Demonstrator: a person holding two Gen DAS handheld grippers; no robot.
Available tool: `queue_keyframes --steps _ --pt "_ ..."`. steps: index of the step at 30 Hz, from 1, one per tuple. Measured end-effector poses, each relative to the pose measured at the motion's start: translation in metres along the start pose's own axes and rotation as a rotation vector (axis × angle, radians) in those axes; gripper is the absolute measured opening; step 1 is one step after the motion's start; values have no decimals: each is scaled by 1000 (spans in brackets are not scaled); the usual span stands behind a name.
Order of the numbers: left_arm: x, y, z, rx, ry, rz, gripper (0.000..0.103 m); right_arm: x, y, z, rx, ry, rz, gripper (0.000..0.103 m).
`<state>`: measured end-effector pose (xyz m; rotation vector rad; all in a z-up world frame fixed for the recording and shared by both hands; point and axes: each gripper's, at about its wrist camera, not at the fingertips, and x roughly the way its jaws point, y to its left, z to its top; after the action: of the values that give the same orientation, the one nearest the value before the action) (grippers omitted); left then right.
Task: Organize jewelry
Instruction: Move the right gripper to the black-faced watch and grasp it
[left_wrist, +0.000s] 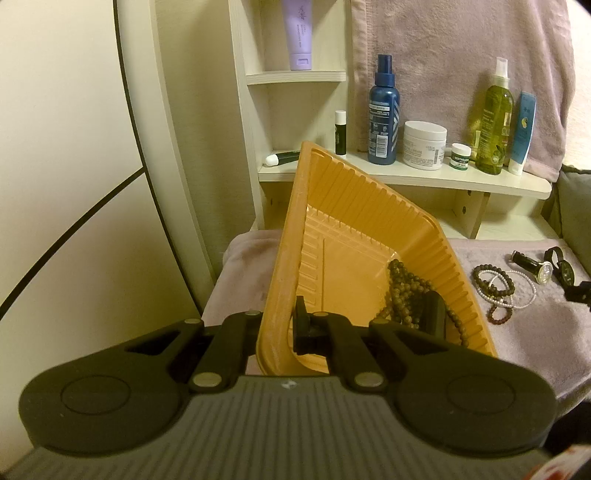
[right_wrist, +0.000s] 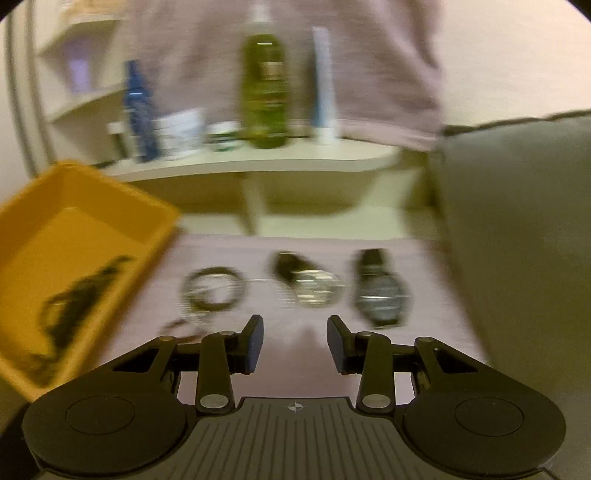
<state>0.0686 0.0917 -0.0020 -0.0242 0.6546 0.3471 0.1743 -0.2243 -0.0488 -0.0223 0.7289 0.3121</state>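
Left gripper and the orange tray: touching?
Touching. In the left wrist view the left gripper is shut on the near rim of the orange tray, its fingers pinching the wall and holding it tilted.

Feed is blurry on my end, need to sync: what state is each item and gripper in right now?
left gripper: shut on the tray's rim
orange tray: held tilted
brown bead strand: inside tray
bracelets: loose on the cloth
two watches: lying on cloth
right gripper: open, empty
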Motion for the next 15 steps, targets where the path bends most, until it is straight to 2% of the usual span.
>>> queue_keyframes --steps 5,8,15 --pt "0 0 0 1 1 1 4 12 -31 1 1 0 -96 41" --pt "0 -1 0 3 2 1 4 23 -42 4 -17 12 -105 58" --pt "0 -1 1 6 4 3 4 48 -49 4 -87 29 -95 60"
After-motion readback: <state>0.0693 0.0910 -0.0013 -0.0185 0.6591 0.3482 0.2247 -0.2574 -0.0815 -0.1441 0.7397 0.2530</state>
